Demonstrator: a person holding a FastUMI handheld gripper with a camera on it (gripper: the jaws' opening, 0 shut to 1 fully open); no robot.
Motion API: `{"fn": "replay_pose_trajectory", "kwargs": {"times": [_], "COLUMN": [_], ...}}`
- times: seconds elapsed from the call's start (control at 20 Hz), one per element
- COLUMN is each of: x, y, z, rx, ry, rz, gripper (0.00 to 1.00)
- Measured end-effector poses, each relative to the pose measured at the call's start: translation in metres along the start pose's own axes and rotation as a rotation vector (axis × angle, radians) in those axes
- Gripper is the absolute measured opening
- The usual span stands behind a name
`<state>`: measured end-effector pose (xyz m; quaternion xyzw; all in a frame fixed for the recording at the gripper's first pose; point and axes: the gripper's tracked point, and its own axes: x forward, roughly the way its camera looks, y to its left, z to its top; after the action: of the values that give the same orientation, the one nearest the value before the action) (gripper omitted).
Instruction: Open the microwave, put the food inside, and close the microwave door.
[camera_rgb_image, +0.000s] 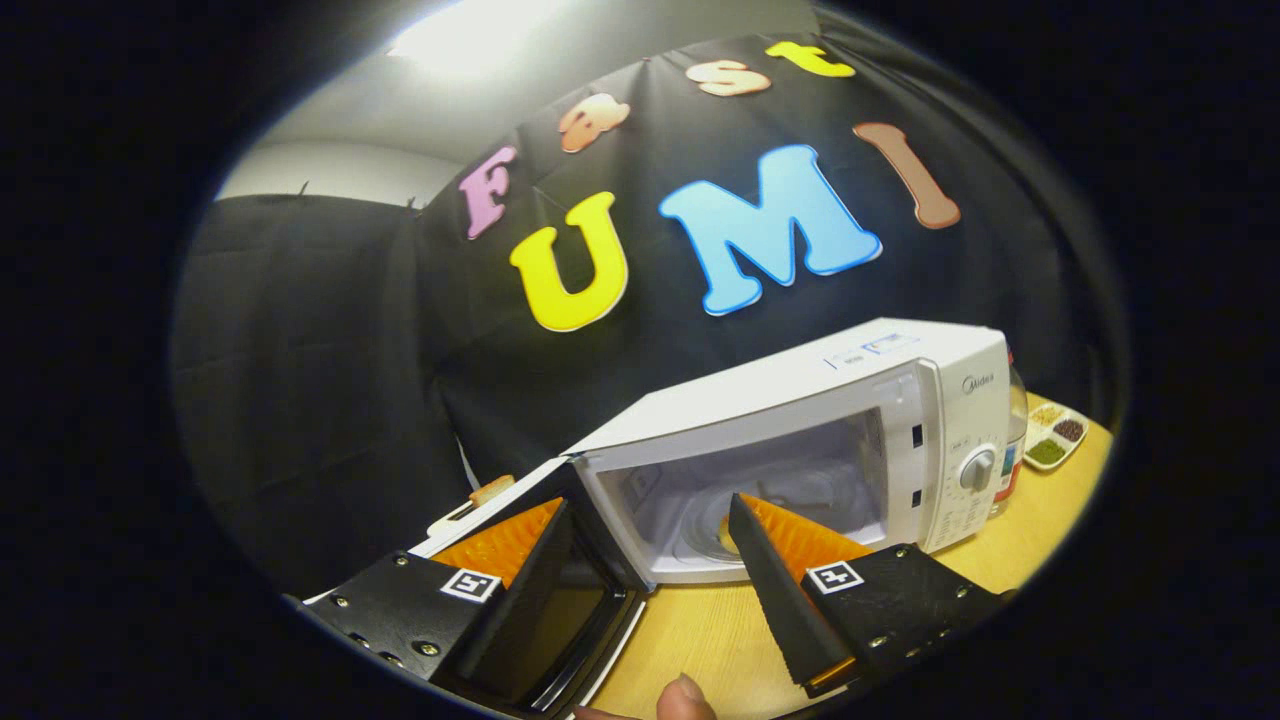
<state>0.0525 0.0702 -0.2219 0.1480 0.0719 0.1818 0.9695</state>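
- microwave (800, 440) is sitting on the wooden table (690, 630) w/ its door (560, 590) swung wide open toward the gripper's left finger; the opening is facing the gripper, so the inside is reachable straight ahead
- food: something pale/yellowish (728, 535) is lying on the round glass plate (800, 500) inside the microwave, mostly hidden behind the right finger tip – prob the food, can't tell what kind
- judging from that, open + load steps are looking done; closing the door is what's left
- gripper (650, 515) is hovering just in front of the opening, fingers spread well apart w/ nothing between them – not clamped on anything
- left finger (505, 545) is lying over the door's dark window, right finger (790, 540) is pointing into the opening – a stance that seems suited to backing out, then pushing the door round
- door: flat dark glossy pane in a white frame, hinged on the microwave's left side, so a push on its outer face should be swinging it shut
- microwave body: smooth white box, hard edges, round knob (978, 468) on the right-hand panel
- finger pads are looking ribbed, wedge-shaped
- a thumb tip (685, 698) is showing below the fingers, above the table
- beyond the microwave: a bottle (1012, 440) just beside it, then a small white tray (1055, 435) w/ divided portions of green + brown stuff
- table is light wood, smooth; black cloth is hanging behind as the wall
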Motion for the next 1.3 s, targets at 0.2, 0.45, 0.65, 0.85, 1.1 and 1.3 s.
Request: {"fn": "replay_pose_trajectory", "kwargs": {"times": [0.2,0.45,0.65,0.85,1.1,1.3], "x": [-0.070,-0.144,-0.166,-0.165,-0.128,-0.103], "y": [0.059,0.126,0.160,0.197,0.220,0.227], "z": [0.007,-0.004,-0.023,-0.069,-0.117,-0.149], "rx": [-0.173,-0.253,-0.363,-0.333,-0.236,-0.274], "ry": [-0.053,-0.068,-0.077,0.014,0.150,0.173], "rz": [0.144,0.341,0.381,0.420,0.442,0.380], "gripper": [0.96,0.94,0.69,0.45,0.09,0.05]}}
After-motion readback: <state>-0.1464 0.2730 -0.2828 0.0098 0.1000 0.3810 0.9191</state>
